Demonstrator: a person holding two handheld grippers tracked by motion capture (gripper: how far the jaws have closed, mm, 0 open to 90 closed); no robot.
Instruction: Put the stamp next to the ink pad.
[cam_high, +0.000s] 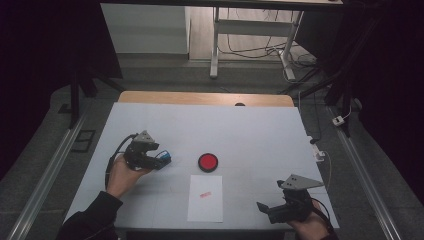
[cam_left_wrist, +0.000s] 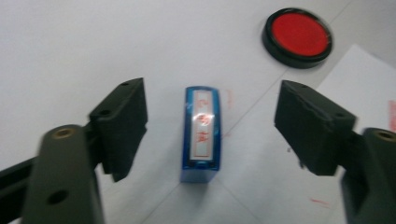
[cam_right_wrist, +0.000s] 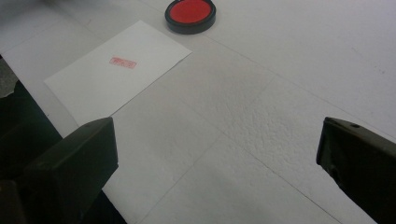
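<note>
Blue, the stamp (cam_left_wrist: 201, 134) lies on the white table (cam_high: 250, 130) between the left gripper (cam_left_wrist: 210, 130)'s spread jaws, touched by neither. At its two o'clock, a black round dish (cam_left_wrist: 297, 37) holds red ink. The right gripper (cam_right_wrist: 217, 154) gapes empty.

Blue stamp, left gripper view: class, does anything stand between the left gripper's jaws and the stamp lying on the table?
Nothing visible does. The stamp lies on the table between the left gripper's open jaws, apart from both pads.
</note>
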